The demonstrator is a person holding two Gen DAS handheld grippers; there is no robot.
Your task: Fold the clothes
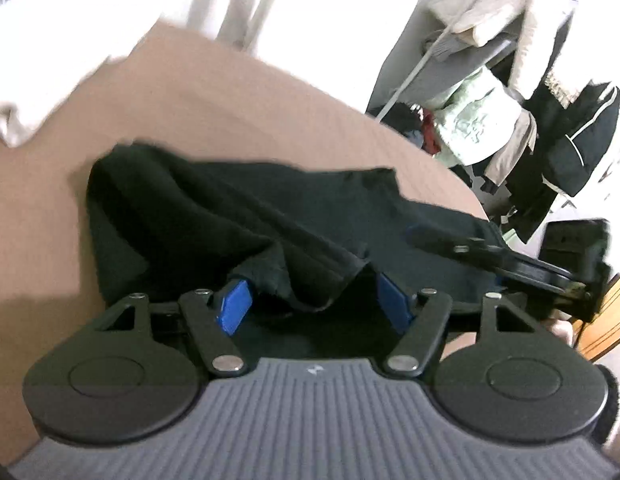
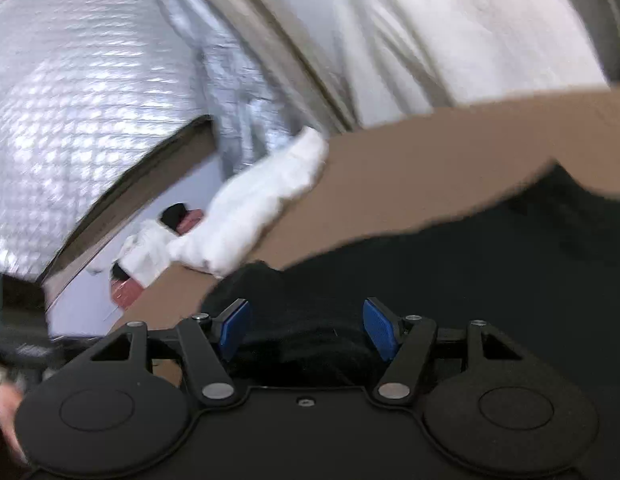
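A: Start close in. The left claw stands released, its blue pads apart with a loose flap of the crumpled black knit garment drooping between them but not pinched. The right claw is released too; black cloth lies bunched between its pads and I see neither pad pressing on it.

B: So nothing is held. Where does the garment sit?

A: On the flat tan surface, heaped just in front of both claws. In the left wrist view the right claw reaches in over the garment's right-hand end.

B: I'd judge the step is taking fresh hold for the next fold. How to do it well?

A: Pick edges, not the mound. The left claw should slide under that hanging flap and close on a single hem near the garment's left corner; the right should find the matching edge at the garment's right end. Then pull apart gently so the cloth goes flat before folding over.

B: Risks?

A: Catching several layers at once, which would lock the wrinkles in. Knit stretches, so tug lightly.

B: And beyond the garment?

A: A rumpled white cloth lies on the surface past the garment's far left corner, well apart from it. Keep the fold clear of it. Further off, right of the garment, a rack of hanging clothes stands off the surface.
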